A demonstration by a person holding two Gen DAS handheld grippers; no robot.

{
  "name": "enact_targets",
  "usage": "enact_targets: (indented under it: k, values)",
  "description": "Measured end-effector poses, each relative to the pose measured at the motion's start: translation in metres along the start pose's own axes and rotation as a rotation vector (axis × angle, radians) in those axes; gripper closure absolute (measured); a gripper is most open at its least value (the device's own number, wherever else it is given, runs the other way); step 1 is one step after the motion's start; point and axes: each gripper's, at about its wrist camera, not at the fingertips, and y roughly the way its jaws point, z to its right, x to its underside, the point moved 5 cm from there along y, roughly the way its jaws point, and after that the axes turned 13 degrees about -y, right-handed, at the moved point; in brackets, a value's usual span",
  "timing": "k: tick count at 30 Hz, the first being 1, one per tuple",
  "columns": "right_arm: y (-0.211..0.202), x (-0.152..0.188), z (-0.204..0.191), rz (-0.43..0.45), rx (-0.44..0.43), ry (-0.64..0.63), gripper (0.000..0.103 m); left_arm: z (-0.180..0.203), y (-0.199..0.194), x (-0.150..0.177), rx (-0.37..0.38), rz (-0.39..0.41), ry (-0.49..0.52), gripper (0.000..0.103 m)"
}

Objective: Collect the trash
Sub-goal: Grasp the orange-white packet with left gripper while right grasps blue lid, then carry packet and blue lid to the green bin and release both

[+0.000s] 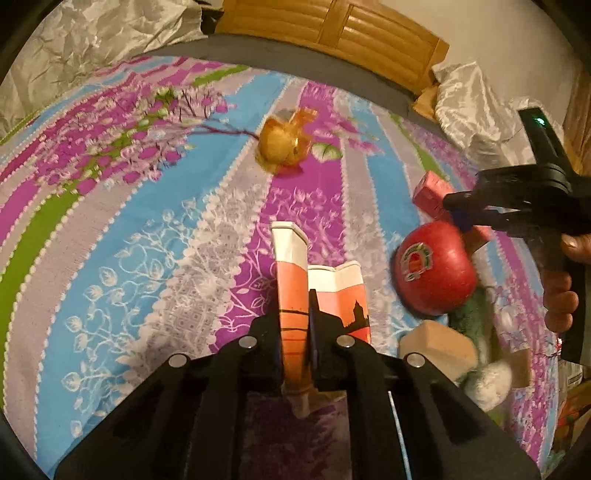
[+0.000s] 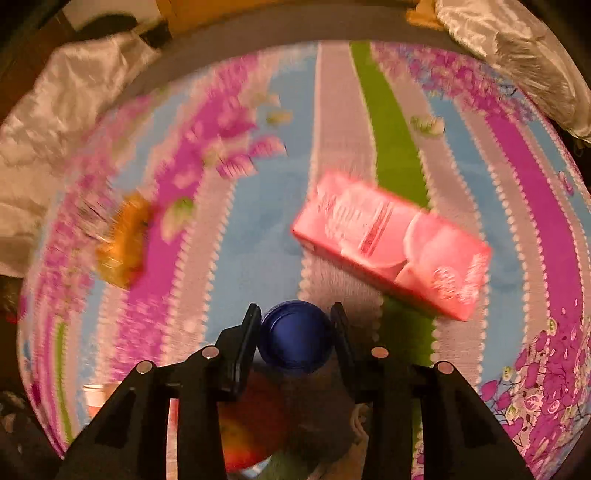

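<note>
Between left gripper (image 1: 295, 325) fingers: flattened orange cup (image 1: 293, 291); right gripper (image 2: 295, 332) clamps blue-capped bottle (image 2: 295, 338); labels unreadable.

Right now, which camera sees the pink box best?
The right wrist view. There the pink box lies whole and unblocked on the bedspread, though blurred. In the left wrist view only a corner of it shows, mostly hidden behind the right gripper and the red apple.

The bedsheet (image 1: 155, 236) is soft printed cloth, matt, while the pillows (image 1: 92, 40) look like shiny crinkled satin. Headboard (image 1: 332, 29) is glossy varnished wood, the crushed paper cup (image 1: 291, 280) looks matt, the pink carton (image 2: 391, 243) smooth cardboard, and the apple (image 1: 436, 269) waxy.
</note>
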Motion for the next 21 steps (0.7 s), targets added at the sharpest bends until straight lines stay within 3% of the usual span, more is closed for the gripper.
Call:
enact_targets:
  k: [4, 8, 16, 21]
  values:
    - [-0.058, 0.02, -0.005, 0.117, -0.07, -0.011, 0.063, 0.006, -0.025, -0.005, 0.026, 0.048, 0.008, 0.094]
    - [-0.112, 0.068, -0.022, 0.185, -0.124, -0.058, 0.063, 0.014, -0.06, -0.005, 0.05, 0.097, 0.016, 0.094]
    - [-0.197, 0.204, -0.037, 0.217, -0.212, -0.015, 0.063, 0.057, -0.141, 0.029, 0.137, 0.15, 0.11, 0.094]
    - [-0.255, 0.285, -0.023, 0.262, -0.163, 0.032, 0.063, 0.101, -0.179, 0.074, 0.204, 0.117, 0.21, 0.094]
